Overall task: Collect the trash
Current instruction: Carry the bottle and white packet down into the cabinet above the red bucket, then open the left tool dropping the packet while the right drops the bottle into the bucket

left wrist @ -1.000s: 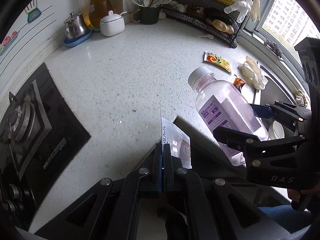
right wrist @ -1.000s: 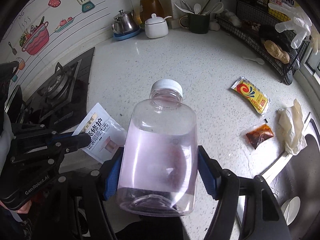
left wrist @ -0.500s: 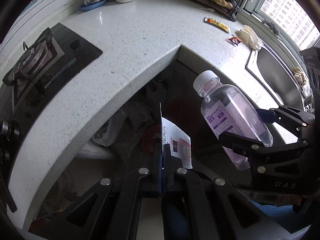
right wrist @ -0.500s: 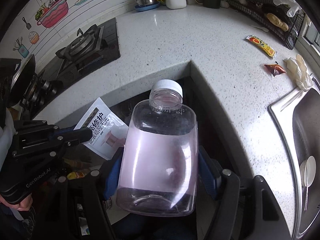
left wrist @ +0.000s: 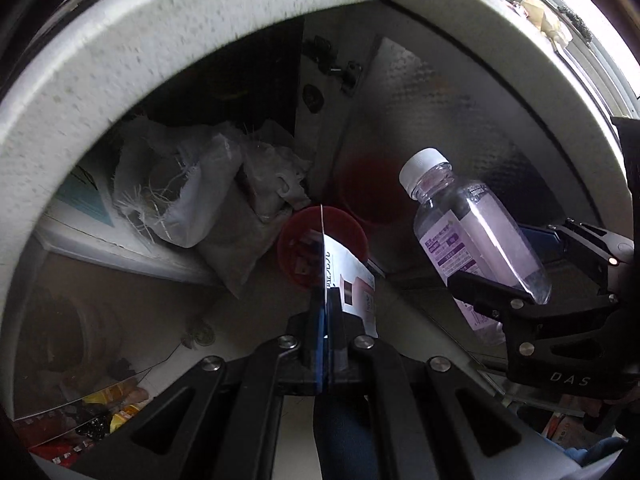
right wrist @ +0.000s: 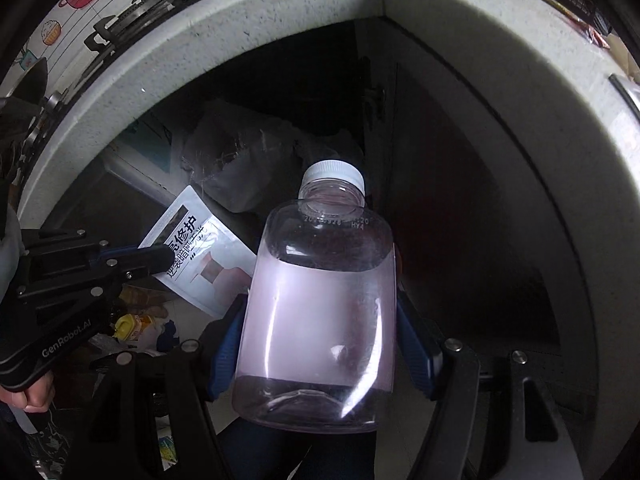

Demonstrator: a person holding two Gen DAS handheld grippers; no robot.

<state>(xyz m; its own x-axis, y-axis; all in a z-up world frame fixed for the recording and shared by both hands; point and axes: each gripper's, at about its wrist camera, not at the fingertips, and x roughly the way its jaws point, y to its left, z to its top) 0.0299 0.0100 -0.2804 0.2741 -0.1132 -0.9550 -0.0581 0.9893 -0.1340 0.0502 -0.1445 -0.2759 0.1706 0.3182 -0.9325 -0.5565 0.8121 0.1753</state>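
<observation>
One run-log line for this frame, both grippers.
left gripper: shut on sachet | right gripper: shut on bottle | position: below countertop edge, above red bin | release: not yet

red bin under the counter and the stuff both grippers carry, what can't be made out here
- Red round bin, left wrist view: contents hidden behind the white printed sachet pinched in the left gripper.
- The same bin, right wrist view: not seen; the clear plastic bottle with a white cap in the right gripper blocks the middle.
- Bottle label text, left wrist view: too small.
</observation>
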